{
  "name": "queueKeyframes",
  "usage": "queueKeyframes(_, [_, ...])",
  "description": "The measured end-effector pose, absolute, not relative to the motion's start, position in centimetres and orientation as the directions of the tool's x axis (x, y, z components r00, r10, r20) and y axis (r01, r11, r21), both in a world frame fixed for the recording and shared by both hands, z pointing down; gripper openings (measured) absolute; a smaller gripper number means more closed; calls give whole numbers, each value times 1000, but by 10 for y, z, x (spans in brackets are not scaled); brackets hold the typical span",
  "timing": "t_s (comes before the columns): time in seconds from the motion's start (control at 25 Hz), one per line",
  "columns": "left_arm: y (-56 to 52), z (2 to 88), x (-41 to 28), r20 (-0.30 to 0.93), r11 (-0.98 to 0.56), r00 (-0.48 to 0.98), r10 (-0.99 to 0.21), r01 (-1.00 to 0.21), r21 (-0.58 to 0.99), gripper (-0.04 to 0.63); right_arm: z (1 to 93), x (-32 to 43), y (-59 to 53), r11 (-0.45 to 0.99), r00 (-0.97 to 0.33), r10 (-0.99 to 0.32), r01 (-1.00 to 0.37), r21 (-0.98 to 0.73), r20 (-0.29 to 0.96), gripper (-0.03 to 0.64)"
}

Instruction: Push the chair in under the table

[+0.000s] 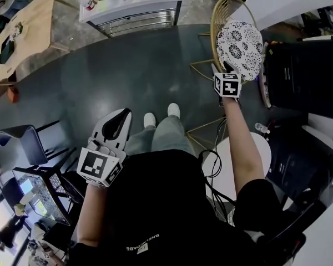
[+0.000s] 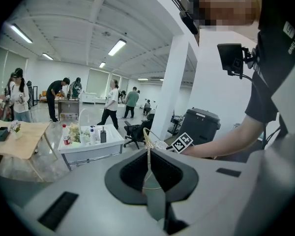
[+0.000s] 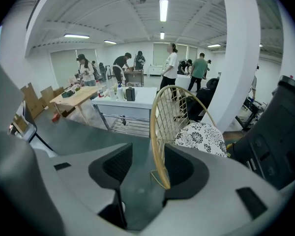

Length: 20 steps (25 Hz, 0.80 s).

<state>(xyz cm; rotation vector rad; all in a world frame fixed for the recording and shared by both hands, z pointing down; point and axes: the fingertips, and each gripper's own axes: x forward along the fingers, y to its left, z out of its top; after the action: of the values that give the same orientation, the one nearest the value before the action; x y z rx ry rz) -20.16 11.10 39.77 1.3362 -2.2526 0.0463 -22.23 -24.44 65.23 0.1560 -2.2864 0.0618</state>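
**Right gripper wide at the chair back**

My right gripper [image 3: 148, 165] stands wide open and points down at the chair [image 1: 240, 44]. The gold rim [image 3: 159, 156] of its wire back rises between my jaws, close to the right-hand one. I cannot tell whether the rim touches that pad, and the jaws are not clamped on it. The patterned cushion [image 3: 200, 137] lies just beyond the gripper, to its right. Further ahead, past the chair, a white counter [image 3: 137, 103] carries bottles. My left gripper [image 1: 120, 118] is closed with nothing in it. It is held low over the dark floor [image 1: 127, 71], well apart from the chair.
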Motion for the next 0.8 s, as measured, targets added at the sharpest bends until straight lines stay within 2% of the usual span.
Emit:
queueKeyframes(0.24, [97, 413, -225, 464, 517, -384, -798, -832, 201, 3, 689, -235, -253, 994, -597, -77, -111, 13, 799, 191])
queueKeyframes(0.48, [76, 421, -246, 455, 498, -378, -806, -849, 178, 43, 722, -239, -257, 995, -527, -58, -99, 7, 848, 189])
queueKeyframes(0.8, [61, 415, -260, 395, 485, -399, -827, -862, 145, 46, 753, -227, -271, 989, -460, -55, -146, -15, 886, 171])
